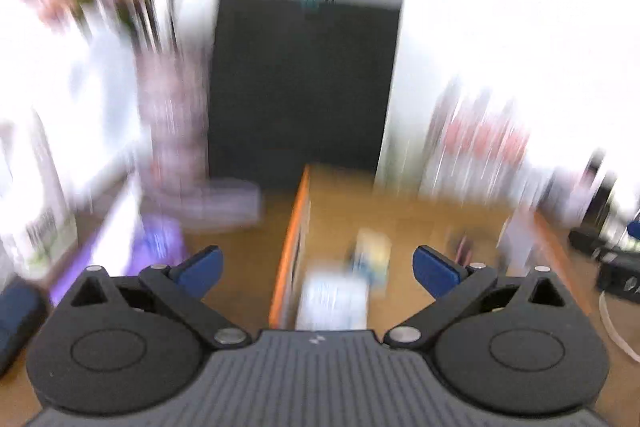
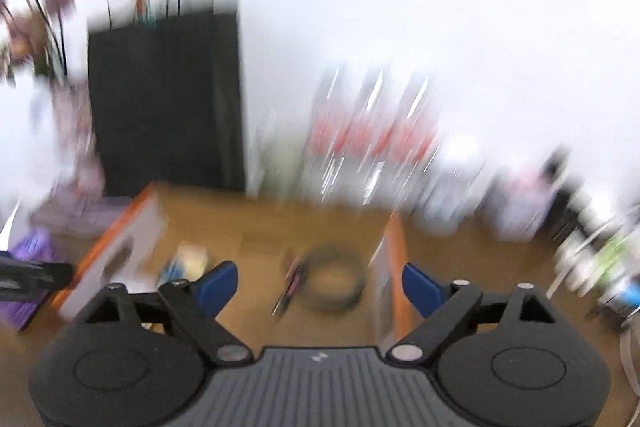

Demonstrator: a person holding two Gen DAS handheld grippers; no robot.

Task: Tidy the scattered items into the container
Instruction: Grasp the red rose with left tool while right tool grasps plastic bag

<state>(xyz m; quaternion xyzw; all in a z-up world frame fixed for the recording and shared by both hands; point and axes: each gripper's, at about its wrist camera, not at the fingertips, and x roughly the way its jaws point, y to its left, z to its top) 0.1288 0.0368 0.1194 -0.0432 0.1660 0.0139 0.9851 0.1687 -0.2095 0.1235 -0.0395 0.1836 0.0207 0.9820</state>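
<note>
Both views are heavily blurred. An open cardboard box with orange edges (image 1: 294, 243) (image 2: 394, 279) lies on the wooden table right ahead of both grippers. Inside it I make out a white packet (image 1: 332, 301), a blue and yellow item (image 1: 372, 255) (image 2: 188, 261), a coiled black cable (image 2: 336, 285) and a thin red and black tool (image 2: 290, 287). My left gripper (image 1: 319, 267) hangs over the box's left wall, open and empty. My right gripper (image 2: 320, 287) is over the box's right half, also open with nothing between its blue pads.
A tall black bag (image 1: 304, 87) (image 2: 160, 99) stands behind the box. Pink flowers in a vase (image 1: 168, 107) and a purple pack (image 1: 160, 247) are to the left. A row of red and white packs (image 2: 372, 135) and other clutter line the back right.
</note>
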